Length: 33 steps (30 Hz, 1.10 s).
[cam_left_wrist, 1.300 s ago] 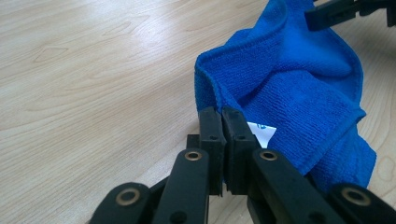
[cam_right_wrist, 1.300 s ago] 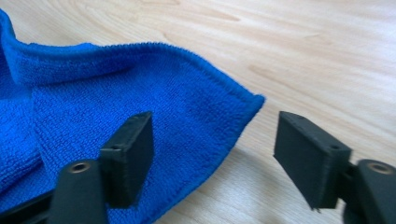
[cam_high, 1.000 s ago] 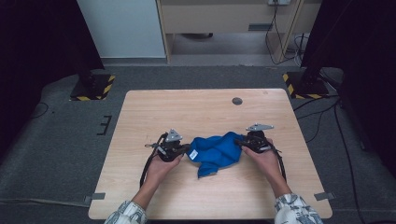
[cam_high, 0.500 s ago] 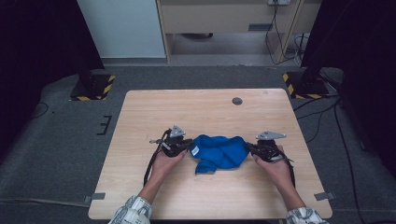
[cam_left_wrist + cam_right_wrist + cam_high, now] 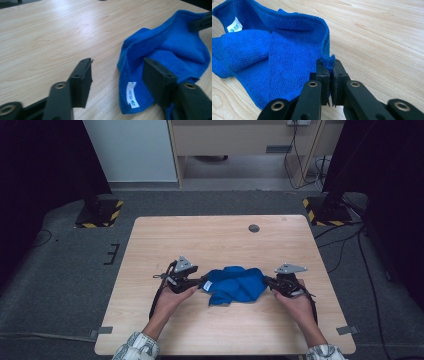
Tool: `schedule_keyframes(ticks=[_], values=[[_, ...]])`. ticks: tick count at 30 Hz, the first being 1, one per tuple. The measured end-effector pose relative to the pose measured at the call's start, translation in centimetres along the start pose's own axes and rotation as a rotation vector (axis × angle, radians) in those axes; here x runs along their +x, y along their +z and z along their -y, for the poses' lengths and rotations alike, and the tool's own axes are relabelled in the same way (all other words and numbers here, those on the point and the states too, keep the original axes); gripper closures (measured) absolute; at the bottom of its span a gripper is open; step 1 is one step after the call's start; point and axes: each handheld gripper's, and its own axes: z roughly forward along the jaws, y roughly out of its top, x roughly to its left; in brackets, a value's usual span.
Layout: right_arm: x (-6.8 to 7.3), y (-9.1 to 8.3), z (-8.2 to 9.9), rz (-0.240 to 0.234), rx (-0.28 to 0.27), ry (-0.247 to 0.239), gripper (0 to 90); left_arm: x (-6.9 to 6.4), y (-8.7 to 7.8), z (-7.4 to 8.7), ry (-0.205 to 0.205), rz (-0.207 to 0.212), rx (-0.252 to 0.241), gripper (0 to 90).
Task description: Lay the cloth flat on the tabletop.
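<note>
My right hand-held gripper (image 5: pixel 331 72) is clamped on a corner of the blue microfibre cloth (image 5: pixel 274 55); a tuft of its hem sticks up between the pads. My left hand-held gripper (image 5: pixel 117 75) has just been opening: jaws apart, nothing pinched, one jaw over the cloth edge by the white label (image 5: pixel 131 94), the other over bare table (image 5: pixel 50 32). The cloth lies crumpled on the table between both grippers. Beyond the cloth, a dark round grommet (image 5: pixel 254 228) near the table's far edge.

Blue cloth (image 5: pixel 236 284) mid-table (image 5: pixel 210 240), btwn L gripper (image 5: pixel 204 283) & R gripper (image 5: pixel 267 281).
</note>
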Motion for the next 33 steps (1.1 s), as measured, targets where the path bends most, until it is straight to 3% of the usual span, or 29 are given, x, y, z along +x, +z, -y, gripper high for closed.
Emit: schedule_keyframes(ticks=[4,8,10,14,18,21,25,33], values=[[0.0,0.0,0.1,0.001,-0.010,-0.003,86.6,-0.4,0.8,1.2,0.022,-0.008,0.060,31.5],[-0.1,-0.2,0.0,0.003,-0.024,0.009,86.4,-0.1,1.7,2.1,0.003,0.000,0.132,30.4],[-0.2,-0.3,0.1,0.003,-0.028,0.008,86.4,-0.1,1.9,2.3,0.007,0.003,0.147,33.2],[-0.4,-0.4,0.2,0.005,-0.037,0.020,86.3,0.0,2.1,2.5,0.032,0.000,0.171,51.6],[-0.4,-0.8,0.0,0.004,-0.053,0.029,86.5,0.1,2.0,2.3,0.026,0.016,0.168,72.6],[-0.4,-1.1,-0.2,0.006,-0.070,0.022,86.6,0.1,2.0,1.9,-0.004,0.026,0.142,84.6],[-0.2,-1.7,-0.6,0.006,-0.101,0.023,86.6,-0.3,1.3,1.1,-0.007,0.028,0.094,86.5],[0.7,-2.9,-1.9,-0.004,-0.144,0.001,86.6,-0.4,-0.8,-0.4,-0.012,0.032,0.046,86.4]])
